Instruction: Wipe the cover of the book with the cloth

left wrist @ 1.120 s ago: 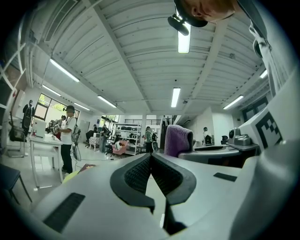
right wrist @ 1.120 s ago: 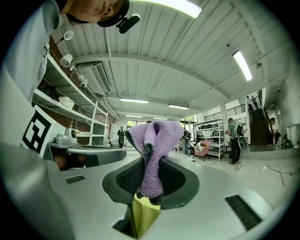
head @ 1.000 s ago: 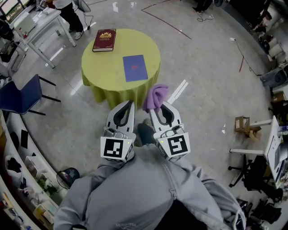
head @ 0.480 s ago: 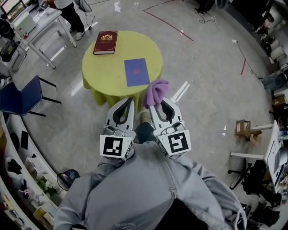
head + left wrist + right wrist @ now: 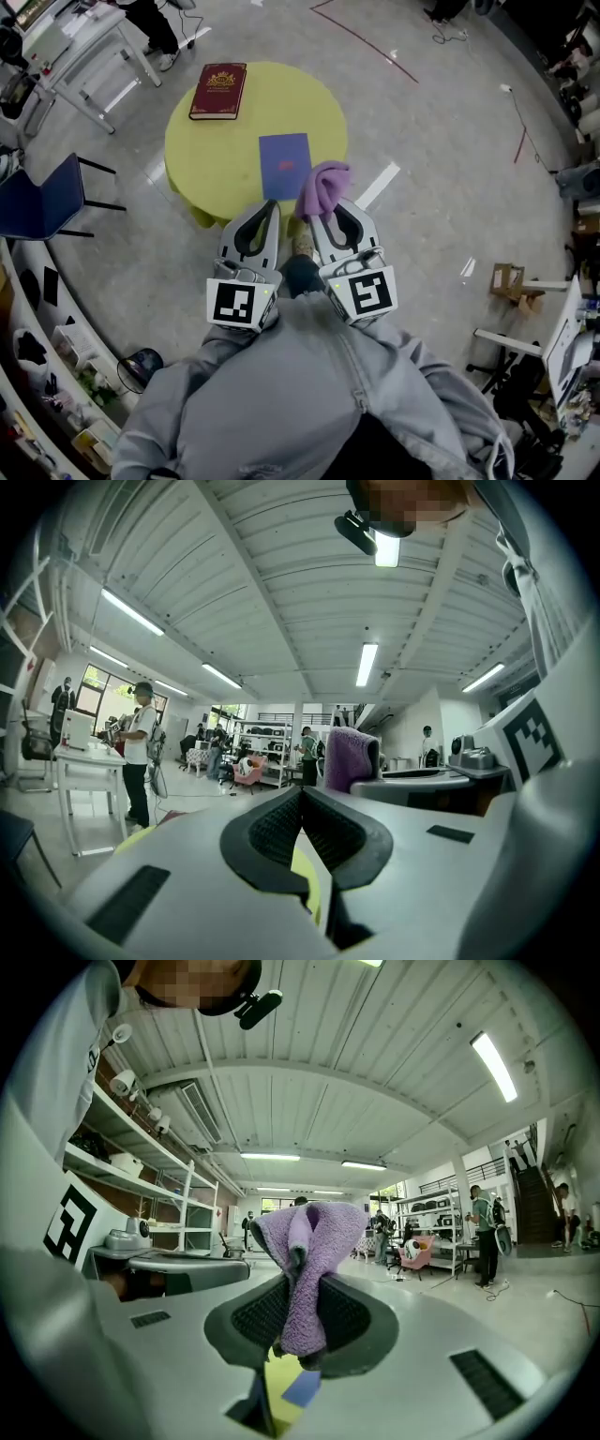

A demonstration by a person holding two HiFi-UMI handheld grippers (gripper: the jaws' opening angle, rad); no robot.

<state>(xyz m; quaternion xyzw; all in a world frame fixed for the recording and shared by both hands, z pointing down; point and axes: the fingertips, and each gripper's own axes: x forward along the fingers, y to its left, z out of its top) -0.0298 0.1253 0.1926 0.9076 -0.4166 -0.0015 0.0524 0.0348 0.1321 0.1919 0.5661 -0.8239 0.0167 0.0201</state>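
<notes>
- The cloth [image 5: 324,184] is plain lilac-purple with a fuzzy towel nap.
- The book [image 5: 285,164] close to the cloth is deep blue, with a small reddish mark at the middle of its cover.
- The second book [image 5: 218,90] is dark red with a gold emblem and gold edging.
- The round worktop [image 5: 211,150] has a plain yellow-green cover.
- The left tool [image 5: 273,210] and the right tool [image 5: 326,212] are pale grey-white with black ribbed pads. The cube on each shows a black-and-white square marker.
- The floor [image 5: 441,159] is glossy grey, crossed by a white strip and thin red lines.
- The chair [image 5: 37,199] has a dark blue seat and black legs.
- The person's jacket [image 5: 300,403] is grey.
</notes>
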